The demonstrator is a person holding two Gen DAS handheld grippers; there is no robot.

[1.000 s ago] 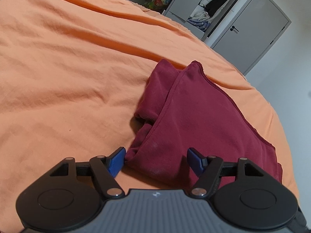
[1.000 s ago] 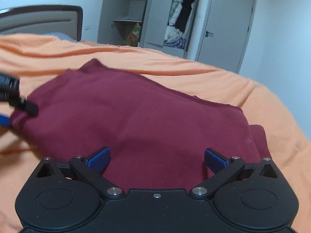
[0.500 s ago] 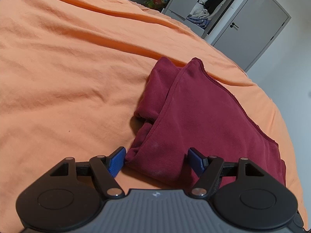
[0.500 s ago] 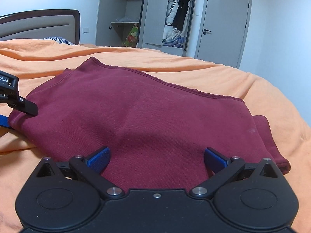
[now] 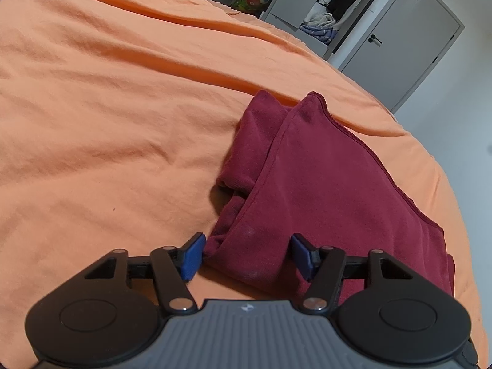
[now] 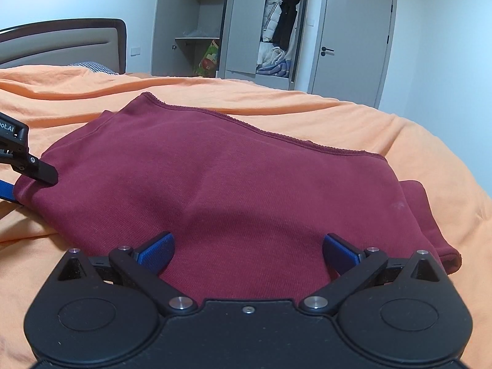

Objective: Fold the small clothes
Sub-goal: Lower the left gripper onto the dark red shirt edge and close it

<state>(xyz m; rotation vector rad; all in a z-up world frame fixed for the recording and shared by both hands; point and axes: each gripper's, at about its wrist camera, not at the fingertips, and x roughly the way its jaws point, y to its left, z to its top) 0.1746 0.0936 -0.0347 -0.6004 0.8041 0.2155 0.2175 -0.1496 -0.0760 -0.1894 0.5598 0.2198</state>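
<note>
Now: folded maroon knit garment point(image 5: 323, 184) on rumpled orange sheet point(image 5: 123, 107) — both tools point(image 5: 247, 255) point(image 6: 247, 253) spread, empty.

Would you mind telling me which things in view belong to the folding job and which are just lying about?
Part of the job:
- dark red knit garment, folded on the orange bedsheet
- left claw, open at its near corner
- right claw, open over its near edge

Just lying about:
- grey wardrobe, doors open, clothes inside
- grey closed door
- padded headboard
</note>
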